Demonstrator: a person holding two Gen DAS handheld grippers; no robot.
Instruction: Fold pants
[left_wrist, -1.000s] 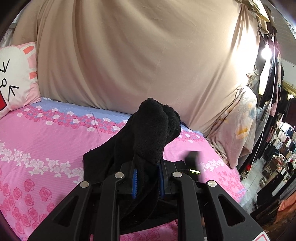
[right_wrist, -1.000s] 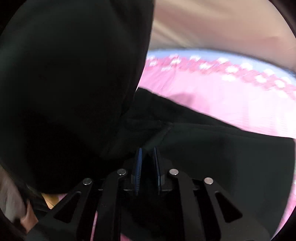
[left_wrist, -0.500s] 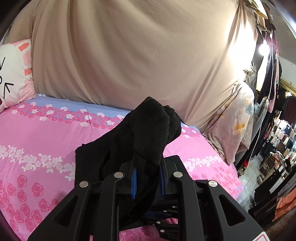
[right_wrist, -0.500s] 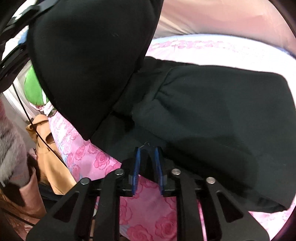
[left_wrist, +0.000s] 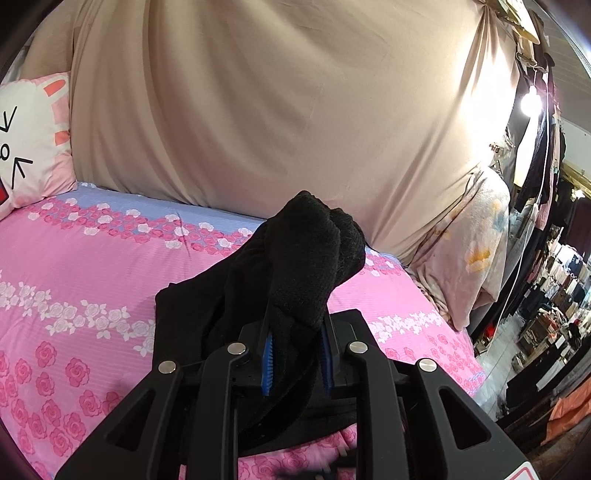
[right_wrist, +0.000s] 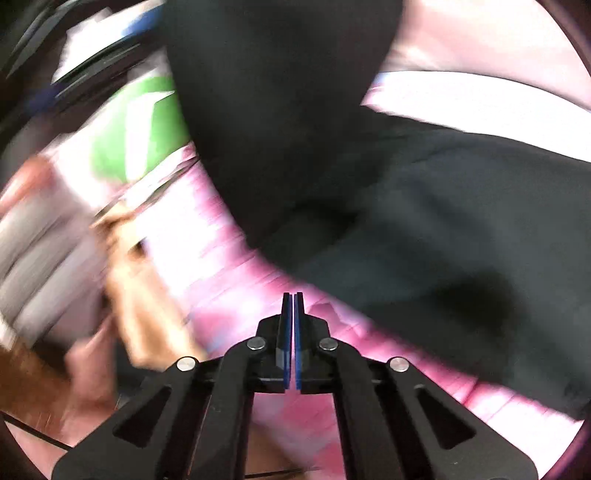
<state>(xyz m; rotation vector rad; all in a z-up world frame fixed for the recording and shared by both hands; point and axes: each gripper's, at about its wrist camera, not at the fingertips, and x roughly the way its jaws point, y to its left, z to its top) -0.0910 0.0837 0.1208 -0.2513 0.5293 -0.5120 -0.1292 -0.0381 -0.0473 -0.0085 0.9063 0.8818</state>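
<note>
Left gripper (left_wrist: 295, 360) clamped on a bunched ribbed end of the black pants (left_wrist: 306, 266), likely a cuff or waistband; the wad stands up out of the blue-padded fingers (left_wrist: 266, 360) toward 12 o'clock. Rest of the garment trails down from the grip to 9 o'clock and lies on the pink floral bed (left_wrist: 74, 266).

Right gripper (right_wrist: 293, 341): pads pressed together with nothing between them, held over pink sheet just clear of the fabric. In this view the pants (right_wrist: 424, 221) spread from 12 round to 4 o'clock, one flap hanging at the top, a broad panel flat on the bed (right_wrist: 461, 103). Heavy motion blur at 9 o'clock; cannot tell what the objects there are.

Progress, as a judgement: early to middle. One end lifted and doubling over the rest, no neat flat stack visible. Left to do: lay the held end down aligned, smooth it, probably another fold
</note>
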